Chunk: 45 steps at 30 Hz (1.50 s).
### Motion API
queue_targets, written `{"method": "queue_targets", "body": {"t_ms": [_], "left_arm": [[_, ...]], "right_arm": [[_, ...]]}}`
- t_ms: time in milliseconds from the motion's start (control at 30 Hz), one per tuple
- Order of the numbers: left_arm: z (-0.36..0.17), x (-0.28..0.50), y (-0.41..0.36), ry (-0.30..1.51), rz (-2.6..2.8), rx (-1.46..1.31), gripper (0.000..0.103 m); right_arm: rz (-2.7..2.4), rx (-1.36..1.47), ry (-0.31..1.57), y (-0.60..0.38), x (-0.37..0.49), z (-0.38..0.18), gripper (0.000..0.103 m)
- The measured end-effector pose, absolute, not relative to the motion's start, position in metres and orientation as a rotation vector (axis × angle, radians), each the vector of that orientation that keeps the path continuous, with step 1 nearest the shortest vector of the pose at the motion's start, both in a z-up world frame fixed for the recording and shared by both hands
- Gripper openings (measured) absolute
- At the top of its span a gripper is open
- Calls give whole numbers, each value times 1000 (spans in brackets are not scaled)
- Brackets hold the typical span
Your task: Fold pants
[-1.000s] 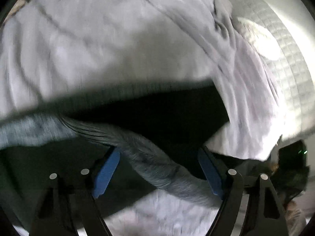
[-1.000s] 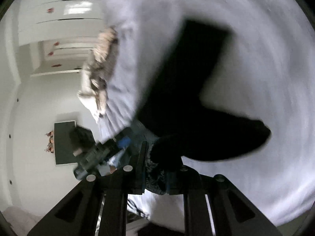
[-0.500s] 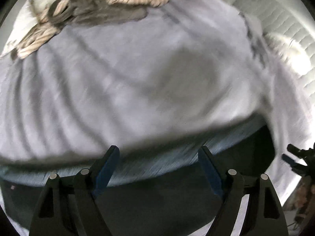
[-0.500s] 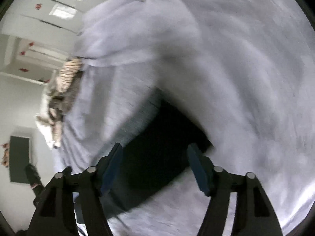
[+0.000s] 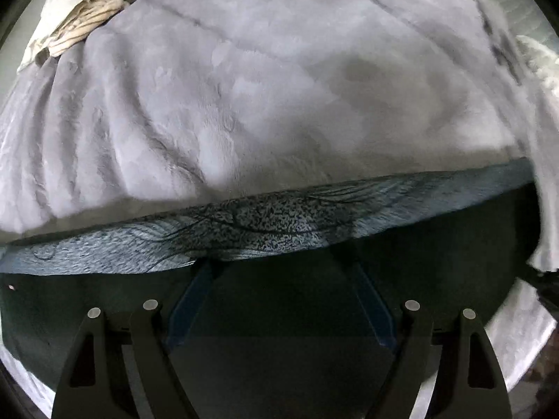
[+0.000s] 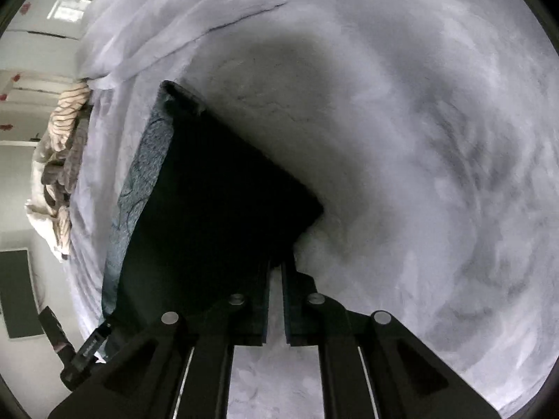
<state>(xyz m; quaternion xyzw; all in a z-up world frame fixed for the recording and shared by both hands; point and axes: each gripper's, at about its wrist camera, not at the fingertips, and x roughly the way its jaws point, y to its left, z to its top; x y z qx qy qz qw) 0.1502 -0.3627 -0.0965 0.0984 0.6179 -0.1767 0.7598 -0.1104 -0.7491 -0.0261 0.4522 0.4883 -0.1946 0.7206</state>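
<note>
There is one pair of dark pants (image 5: 279, 314) on one fluffy grey blanket (image 5: 279, 87). One striped cloth heap (image 5: 87, 17) lies far back. Two claws show.

a bed (image 5: 265, 80) spread with a pale lilac fleece blanket (image 6: 436, 139) fills both views. a heap of striped beige and grey bedding (image 6: 59, 160) lies at the bed's far edge. beyond the bed stand white walls (image 6: 24, 132), with a dark panel (image 6: 15, 293) low beside it.

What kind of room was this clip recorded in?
Most likely a bedroom: dark pants lie on a bed under a plush lavender blanket, crumpled striped bedding sits at its far end, and white cabinet doors stand beyond.
</note>
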Motion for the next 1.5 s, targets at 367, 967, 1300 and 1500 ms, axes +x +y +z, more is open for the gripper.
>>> {"method": "queue_targets", "body": {"t_ms": [367,967,1300,1500], "left_arm": [[-109,168,-360,1284,-279,282,84],[-70,149,-231,1272,-134,282,88],[-107,119,-143,1355,68,181,98],[-110,121,-141,1357,56,180,99]], "right_arm": [[-129,555,1092,-642,-15,11,24],[-29,939,1117,-624,-64,-7,52],[-42,1197,1106,-596,-71,-62,15],[-105,1075,1160,-602,-90,-54,13]]}}
